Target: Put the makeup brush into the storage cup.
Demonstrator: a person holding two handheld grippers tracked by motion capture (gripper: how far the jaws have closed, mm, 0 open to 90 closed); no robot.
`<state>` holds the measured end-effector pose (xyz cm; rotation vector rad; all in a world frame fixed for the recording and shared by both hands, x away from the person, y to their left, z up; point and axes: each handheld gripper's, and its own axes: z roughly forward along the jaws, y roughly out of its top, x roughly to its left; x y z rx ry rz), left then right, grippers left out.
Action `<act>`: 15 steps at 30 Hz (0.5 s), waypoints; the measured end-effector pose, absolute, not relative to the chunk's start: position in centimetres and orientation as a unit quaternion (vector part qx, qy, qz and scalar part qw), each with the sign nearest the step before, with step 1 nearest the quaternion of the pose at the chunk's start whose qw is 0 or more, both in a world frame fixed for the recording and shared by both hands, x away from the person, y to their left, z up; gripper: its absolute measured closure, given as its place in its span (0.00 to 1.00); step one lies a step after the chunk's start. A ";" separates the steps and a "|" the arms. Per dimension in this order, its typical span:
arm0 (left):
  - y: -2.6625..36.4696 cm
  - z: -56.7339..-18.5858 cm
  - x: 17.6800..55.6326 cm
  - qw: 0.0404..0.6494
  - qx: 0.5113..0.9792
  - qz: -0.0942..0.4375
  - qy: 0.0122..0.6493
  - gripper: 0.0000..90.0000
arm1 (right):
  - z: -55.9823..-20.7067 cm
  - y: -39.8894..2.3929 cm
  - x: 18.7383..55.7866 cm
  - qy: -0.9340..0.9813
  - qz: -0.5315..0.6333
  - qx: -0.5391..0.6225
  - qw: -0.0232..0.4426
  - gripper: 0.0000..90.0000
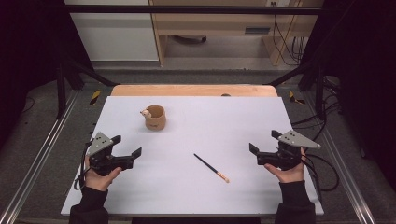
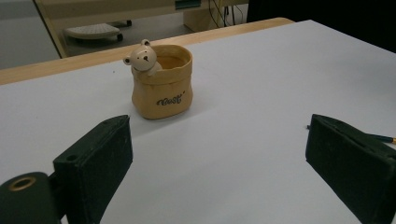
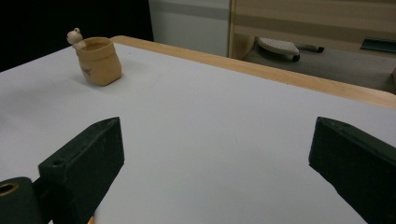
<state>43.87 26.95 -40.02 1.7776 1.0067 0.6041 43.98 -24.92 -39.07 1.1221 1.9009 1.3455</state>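
Observation:
A tan sack-shaped pot (image 1: 155, 117) with a small bear head on its rim stands upright at the back left of the white table (image 1: 196, 186); the same pot (image 2: 162, 82) lies ahead of my left jaws and far left as the pot (image 3: 98, 60) in the right gripper view. A thin dark brush (image 1: 211, 168) with a pale tip lies flat near the table's middle front. My left gripper (image 1: 128, 147) rests at the front left, open and empty. My right gripper (image 1: 262, 143) is held at the front right, also open and empty. The brush's end (image 2: 384, 138) peeks past the left gripper's right jaw.
A wooden strip (image 1: 194, 90) borders the table's far edge. Metal rails (image 1: 32, 163) run along both sides of the table. Beyond the table stand a wooden desk (image 1: 210, 28) and trailing cables (image 1: 287, 44) on the floor.

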 end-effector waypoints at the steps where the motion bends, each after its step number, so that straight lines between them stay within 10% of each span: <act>1: 26.9 -40.0 43.9 0.482 0.731 0.249 0.413 0.07 | -39.1 -24.9 44.0 0.707 0.501 0.418 0.274 0.04; 15: 26.9 -40.7 44.0 0.471 0.741 0.243 0.413 0.08 | -39.0 -24.6 44.0 0.718 0.483 0.422 0.272 0.06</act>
